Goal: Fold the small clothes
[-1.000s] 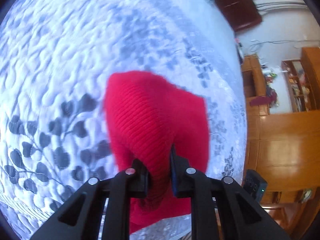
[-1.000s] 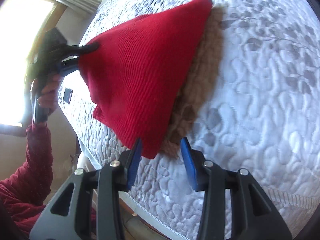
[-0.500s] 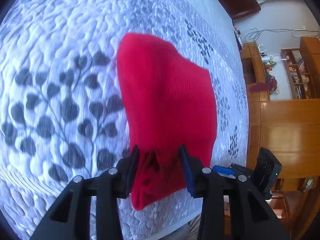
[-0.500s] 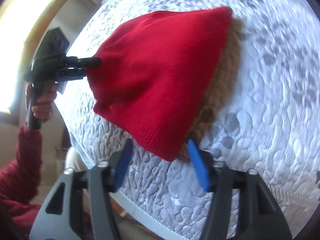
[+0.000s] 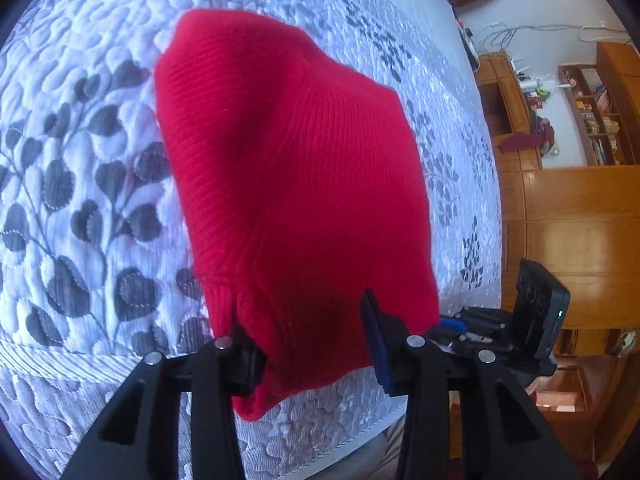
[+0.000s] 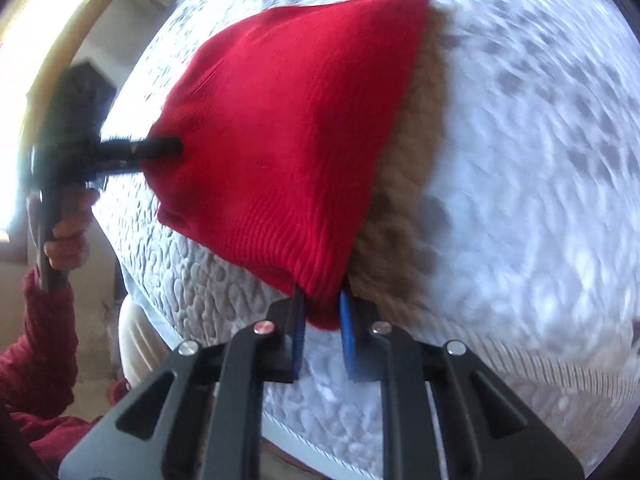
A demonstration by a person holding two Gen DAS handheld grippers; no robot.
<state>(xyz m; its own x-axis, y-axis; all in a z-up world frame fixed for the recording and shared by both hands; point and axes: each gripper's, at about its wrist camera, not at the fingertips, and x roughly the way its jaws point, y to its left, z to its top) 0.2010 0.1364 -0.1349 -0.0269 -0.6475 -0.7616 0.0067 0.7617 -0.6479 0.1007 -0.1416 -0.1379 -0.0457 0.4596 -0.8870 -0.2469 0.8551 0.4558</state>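
A red knitted hat [image 5: 288,184] lies on the white quilted bedspread [image 5: 80,200], near its front edge. In the right wrist view the hat [image 6: 292,128] shows a brown furry lining [image 6: 404,208] along its right side. My left gripper [image 5: 312,344] is open, its jaws wide on either side of the hat's near hem. My right gripper [image 6: 322,324] is shut on the hat's near corner. The left gripper also shows in the right wrist view [image 6: 160,148], at the hat's left edge. The right gripper shows in the left wrist view [image 5: 452,324] at the hat's right corner.
The bedspread's front edge [image 5: 340,444] runs just below the hat. Wooden cabinets and shelves [image 5: 580,200] stand beyond the bed on the right. A bright window [image 6: 36,40] and the person's red sleeve [image 6: 36,352] are at the left of the right wrist view.
My left gripper let go of the hat's hem and opened wide. My right gripper went from open around the hat's corner to shut on it.
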